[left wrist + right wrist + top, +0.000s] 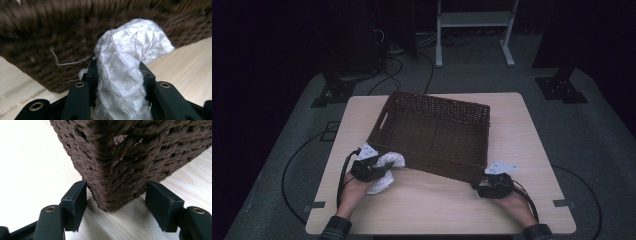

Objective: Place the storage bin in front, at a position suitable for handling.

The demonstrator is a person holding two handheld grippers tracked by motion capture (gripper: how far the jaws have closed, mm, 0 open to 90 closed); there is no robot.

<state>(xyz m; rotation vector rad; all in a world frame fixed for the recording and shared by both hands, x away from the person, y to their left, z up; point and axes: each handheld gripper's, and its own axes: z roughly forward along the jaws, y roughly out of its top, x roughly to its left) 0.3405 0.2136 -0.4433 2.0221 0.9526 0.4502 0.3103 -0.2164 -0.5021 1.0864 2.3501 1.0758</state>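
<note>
Between the black jaws of our left gripper [117,75] a bunched white cloth [127,62] sits clamped, the pads pressing its sides so that the fabric bulges up and out past the fingertips. We see it as an open, diamond-patterned knit, soft and crumpled, with a loose thread trailing off toward the basket. Just beyond those fingertips rises the near wall of a dark brown wicker basket [50,42], blurred in the left gripper view; whether the cloth touches the wall we cannot tell.

From the high view our left gripper [379,167] sits at the basket's near left corner, the cloth [387,167] spilling from it onto the pale wooden table [437,205], one fold at the rim and the rest hanging toward our hand [354,192].

Our right gripper [115,202] stands with its jaws moderately apart on either side of the basket's near right corner [112,182]. The left pad lies just beside the weave; the right pad stands clear of it, with table showing between. Nothing is gripped there.

Outward from both sets of fingers, the basket [432,135] is rectangular, tightly woven, with a cut-out handle in its left wall. It sits skewed on the table, and its inside looks bare from above. Our right gripper [494,187] shows at the basket's near right corner in the high view.
</note>
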